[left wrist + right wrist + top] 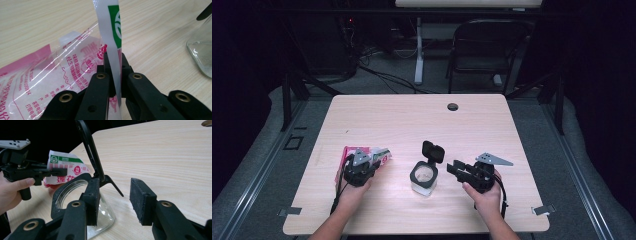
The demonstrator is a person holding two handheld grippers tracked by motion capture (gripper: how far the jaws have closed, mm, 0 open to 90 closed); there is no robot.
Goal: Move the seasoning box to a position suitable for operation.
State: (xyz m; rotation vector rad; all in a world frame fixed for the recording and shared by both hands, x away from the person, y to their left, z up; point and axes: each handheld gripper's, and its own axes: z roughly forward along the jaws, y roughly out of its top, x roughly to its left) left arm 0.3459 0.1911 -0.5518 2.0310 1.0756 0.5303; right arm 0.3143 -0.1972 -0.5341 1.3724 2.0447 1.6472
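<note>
A pink-and-white plastic bag (381,155) with a clear window lies at the table's front left. My left gripper (372,161) is shut on its top edge; in the left gripper view the white-and-green edge (113,30) stands upright, pinched between the jaws of that gripper (113,60). A clear glass jar (423,176) with a black rim stands at front centre, its black hinged lid (433,151) flipped up. My right gripper (454,167) is open just right of the jar. In the right gripper view the jar (72,192) is beside the left jaw, nothing between the pads of this gripper (113,195).
The light wood table (412,115) has a round cable hole (452,106) near its far edge. A dark chair (484,45) and a desk leg stand beyond the table. The bag (67,167) and the other gripper (58,172) lie past the jar.
</note>
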